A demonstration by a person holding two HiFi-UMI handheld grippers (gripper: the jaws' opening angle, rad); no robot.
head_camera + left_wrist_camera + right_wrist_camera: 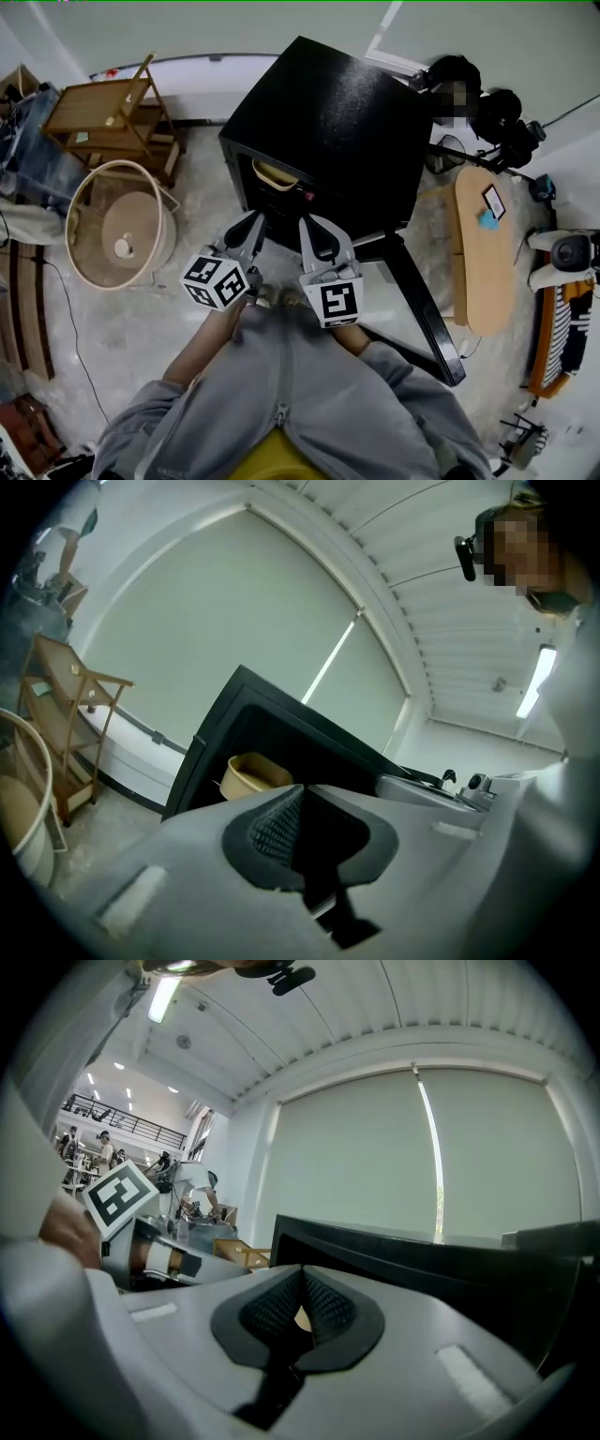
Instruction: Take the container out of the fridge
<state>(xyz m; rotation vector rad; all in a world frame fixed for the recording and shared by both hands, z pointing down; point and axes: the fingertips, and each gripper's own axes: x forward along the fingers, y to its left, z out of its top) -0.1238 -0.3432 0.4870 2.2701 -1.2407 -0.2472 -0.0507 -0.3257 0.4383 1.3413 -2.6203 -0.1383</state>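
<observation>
A black mini fridge (328, 122) stands on the floor with its door (424, 305) swung open to the right. A tan container (273, 175) sits inside at the left of the opening; the left gripper view shows the container (253, 772) on a shelf. My left gripper (253, 222) is shut and empty, just in front of the opening and short of the container. My right gripper (310, 226) is beside it, also shut with nothing held. In their own views the left gripper (298, 797) and right gripper (302, 1283) show pads pressed together.
A round wooden tub (117, 225) and a wooden rack (108, 117) stand to the left of the fridge. An oval wooden table (483, 248) is at the right, with a person beyond the fridge. My own legs fill the bottom of the head view.
</observation>
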